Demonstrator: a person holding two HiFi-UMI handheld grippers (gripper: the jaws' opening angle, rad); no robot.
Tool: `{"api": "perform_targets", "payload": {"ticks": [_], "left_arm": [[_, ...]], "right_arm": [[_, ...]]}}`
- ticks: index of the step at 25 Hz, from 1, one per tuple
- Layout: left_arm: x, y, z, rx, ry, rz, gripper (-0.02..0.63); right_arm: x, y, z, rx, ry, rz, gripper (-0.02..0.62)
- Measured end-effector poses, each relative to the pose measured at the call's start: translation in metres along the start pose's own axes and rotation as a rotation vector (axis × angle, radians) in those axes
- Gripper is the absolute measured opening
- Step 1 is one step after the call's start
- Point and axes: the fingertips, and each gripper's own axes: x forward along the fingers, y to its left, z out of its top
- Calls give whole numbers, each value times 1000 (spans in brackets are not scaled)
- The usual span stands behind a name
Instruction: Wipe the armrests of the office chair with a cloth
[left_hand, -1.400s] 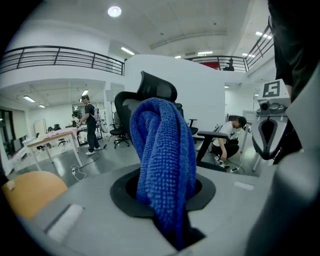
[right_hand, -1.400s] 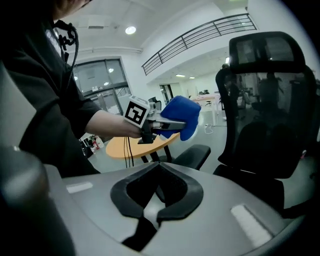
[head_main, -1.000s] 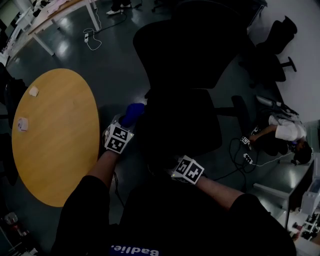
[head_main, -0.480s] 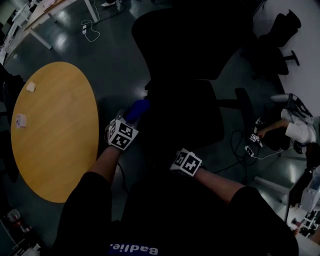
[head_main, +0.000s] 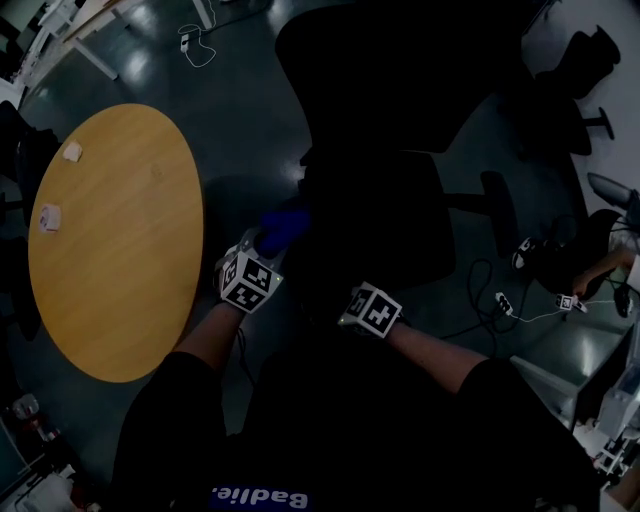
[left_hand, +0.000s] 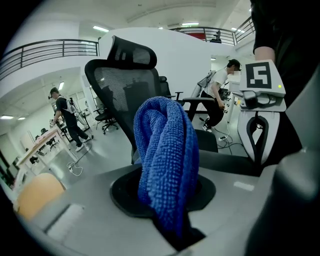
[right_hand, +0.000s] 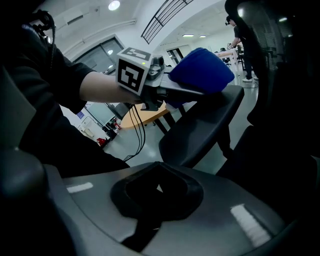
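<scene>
My left gripper (left_hand: 172, 231) is clenched on the lower end of the blue cloth (left_hand: 167, 150), which bunches up in thick folds in front of it. It looks like soft, light, nubby microfibre. I judge it will drape and drag rather than slide, so a firm pinch low on the bunch should leave a loose pad for wiping. My right gripper (right_hand: 145, 220) is closed with nothing in it and sits by the near edge of the office chair (head_main: 380, 215).

The right gripper view shows the cloth resting on top of the armrest (right_hand: 200, 132) on the chair's left side. That pad looks smooth, stiff and slightly curved, so I expect light downward pressure is enough. The chair probably rolls or swivels, so steadying it by the seat edge seems sensible.

The other armrest (head_main: 497, 212) is on the far side of the chair, and the round counter (head_main: 110, 240) stands left of the chair.
</scene>
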Motion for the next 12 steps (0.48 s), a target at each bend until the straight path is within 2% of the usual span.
{"api": "perform_targets", "payload": {"ticks": [12], "left_arm": [[-28,-74,-13,-19,43,-10,109]], "right_arm": [[2,0,-12,-49,53,55,3]]}}
